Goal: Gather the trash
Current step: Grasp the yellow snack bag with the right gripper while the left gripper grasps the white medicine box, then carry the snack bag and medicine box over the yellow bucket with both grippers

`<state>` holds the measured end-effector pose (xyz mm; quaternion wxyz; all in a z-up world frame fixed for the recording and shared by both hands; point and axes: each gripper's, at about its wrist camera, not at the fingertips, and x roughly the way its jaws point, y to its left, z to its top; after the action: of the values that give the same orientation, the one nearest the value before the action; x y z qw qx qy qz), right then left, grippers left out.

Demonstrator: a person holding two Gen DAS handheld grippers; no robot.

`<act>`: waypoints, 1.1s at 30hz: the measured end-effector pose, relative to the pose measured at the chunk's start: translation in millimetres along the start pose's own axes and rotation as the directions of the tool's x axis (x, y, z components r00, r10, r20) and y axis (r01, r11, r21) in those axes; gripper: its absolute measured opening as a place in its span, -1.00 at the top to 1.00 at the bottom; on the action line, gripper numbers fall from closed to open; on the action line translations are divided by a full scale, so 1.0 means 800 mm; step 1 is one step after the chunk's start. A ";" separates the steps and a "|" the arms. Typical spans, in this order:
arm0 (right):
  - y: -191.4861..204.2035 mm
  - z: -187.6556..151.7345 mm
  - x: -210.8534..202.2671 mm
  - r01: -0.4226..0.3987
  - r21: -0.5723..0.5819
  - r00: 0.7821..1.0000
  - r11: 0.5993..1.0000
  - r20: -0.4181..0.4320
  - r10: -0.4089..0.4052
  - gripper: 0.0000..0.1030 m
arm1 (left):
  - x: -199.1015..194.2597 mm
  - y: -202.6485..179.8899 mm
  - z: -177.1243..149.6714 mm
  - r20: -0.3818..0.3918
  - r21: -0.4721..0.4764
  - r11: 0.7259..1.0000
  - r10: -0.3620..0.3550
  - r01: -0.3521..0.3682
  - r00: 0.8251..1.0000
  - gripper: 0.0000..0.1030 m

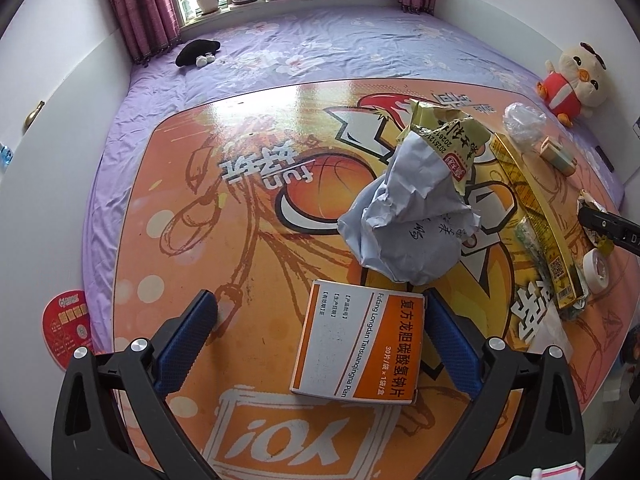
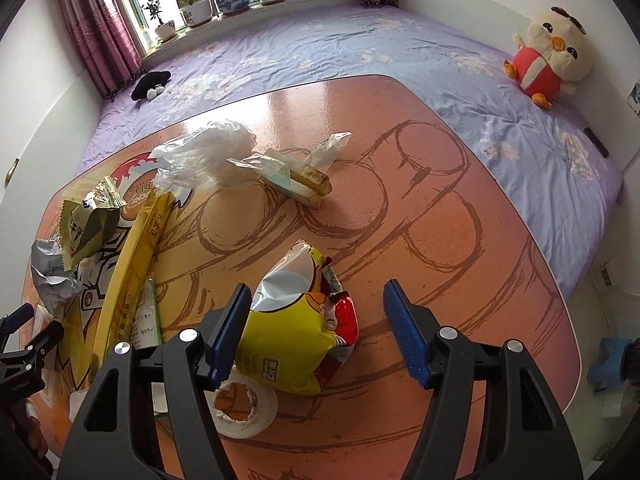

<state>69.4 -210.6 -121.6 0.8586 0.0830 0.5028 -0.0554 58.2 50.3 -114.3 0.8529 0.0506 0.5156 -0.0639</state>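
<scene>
Trash lies on an orange cartoon-print table (image 1: 256,208). My left gripper (image 1: 320,320) is open, low over the table, with an orange-and-white medicine box (image 1: 356,340) between its fingers, against the right finger. Beyond it lie crumpled grey paper (image 1: 412,216), a green snack wrapper (image 1: 448,136) and a long yellow box (image 1: 532,216). My right gripper (image 2: 316,312) is open around a yellow-and-red snack bag (image 2: 296,328), its left finger touching the bag. A tape roll (image 2: 244,404) lies below that finger. A clear plastic bag (image 2: 204,156) and a small carton (image 2: 300,184) lie farther back.
The table (image 2: 440,220) sits on a bed with a purple floral sheet (image 2: 360,48). A chick plush toy (image 2: 552,56) lies at right, a black item (image 1: 198,52) by the window with potted plants. White walls flank both sides.
</scene>
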 end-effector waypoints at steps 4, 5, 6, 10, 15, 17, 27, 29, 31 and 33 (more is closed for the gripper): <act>0.000 -0.005 -0.004 0.018 -0.038 1.000 0.999 0.014 -0.018 -0.12 | -0.007 -0.009 -0.014 0.023 0.043 0.999 -0.023 0.022 0.999 -0.92; -0.001 -0.006 -0.005 0.019 -0.046 1.000 0.999 0.018 -0.018 -0.04 | -0.008 -0.011 -0.017 0.030 0.049 0.999 -0.023 0.021 0.999 -0.91; -0.002 -0.007 -0.005 0.018 -0.052 1.000 0.998 0.022 -0.017 0.02 | -0.009 -0.012 -0.019 0.036 0.049 0.999 -0.024 0.022 0.999 -0.89; -0.002 -0.011 -0.009 0.005 -0.071 1.000 0.997 0.030 -0.002 0.03 | -0.014 -0.017 -0.019 0.055 0.070 0.997 -0.034 0.030 0.998 -0.55; -0.006 -0.016 -0.012 -0.027 -0.062 0.999 0.998 0.029 0.028 0.04 | -0.018 -0.023 -0.015 0.054 0.092 0.995 -0.046 0.041 0.997 0.02; -0.009 -0.016 -0.012 -0.041 -0.046 0.999 0.998 0.027 0.042 0.04 | -0.018 -0.021 -0.013 0.049 0.090 0.995 -0.048 0.044 0.998 0.02; -0.024 -0.024 -0.045 -0.066 0.005 0.995 0.998 0.070 0.066 0.04 | -0.056 -0.048 0.001 0.071 0.152 0.984 -0.102 0.091 0.992 0.03; -0.034 -0.029 -0.060 -0.072 0.015 0.994 0.997 0.089 0.070 0.04 | -0.068 -0.065 0.005 0.078 0.189 0.976 -0.128 0.112 0.989 0.03; -0.046 -0.038 -0.074 -0.073 0.030 0.992 0.997 0.106 0.070 0.04 | -0.078 -0.088 0.008 0.080 0.233 0.963 -0.156 0.134 0.985 0.03; -0.065 -0.051 -0.091 -0.077 0.054 0.990 0.996 0.121 0.070 0.04 | -0.087 -0.117 0.007 0.076 0.283 0.946 -0.189 0.161 0.979 0.03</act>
<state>-10.2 -252.2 -82.6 0.8858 0.1230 0.4454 -0.0434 16.3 -38.7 -51.8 0.8537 0.1193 0.4601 -0.2129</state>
